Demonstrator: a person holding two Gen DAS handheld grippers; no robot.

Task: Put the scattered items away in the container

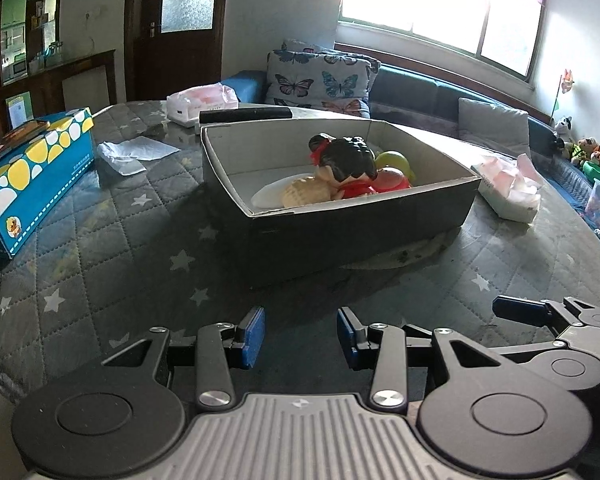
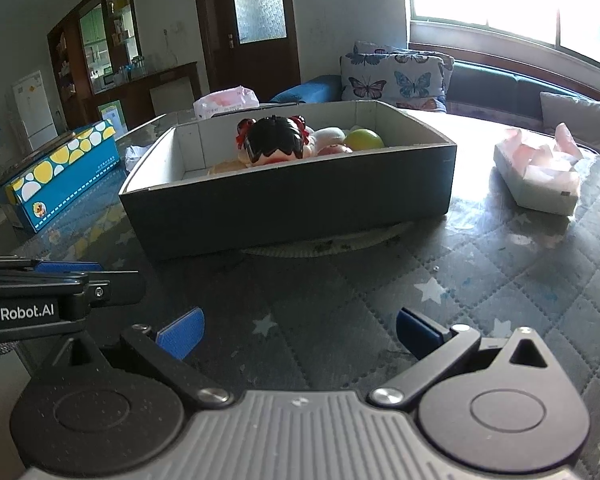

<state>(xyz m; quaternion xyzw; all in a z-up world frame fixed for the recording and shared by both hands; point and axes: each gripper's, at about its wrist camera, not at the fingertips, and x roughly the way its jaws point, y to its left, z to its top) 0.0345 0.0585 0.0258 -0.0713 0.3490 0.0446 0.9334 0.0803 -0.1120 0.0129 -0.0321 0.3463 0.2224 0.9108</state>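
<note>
Nearest, the left gripper (image 1: 301, 336) and right gripper (image 2: 300, 330) are hovering side by side over the quilted table cover (image 1: 112, 240), both jaws standing apart and gripping nothing. Beyond them, the cardboard container (image 1: 360, 216) is sitting mid-table, holding a black-haired doll (image 1: 346, 160), a green ball (image 1: 392, 160) and other toys. Farther out, tissue packs (image 2: 540, 176), a blue patterned box (image 1: 28, 172) and crumpled paper (image 1: 128, 152) are lying outside; the toy gathering is looking largely complete.
</note>
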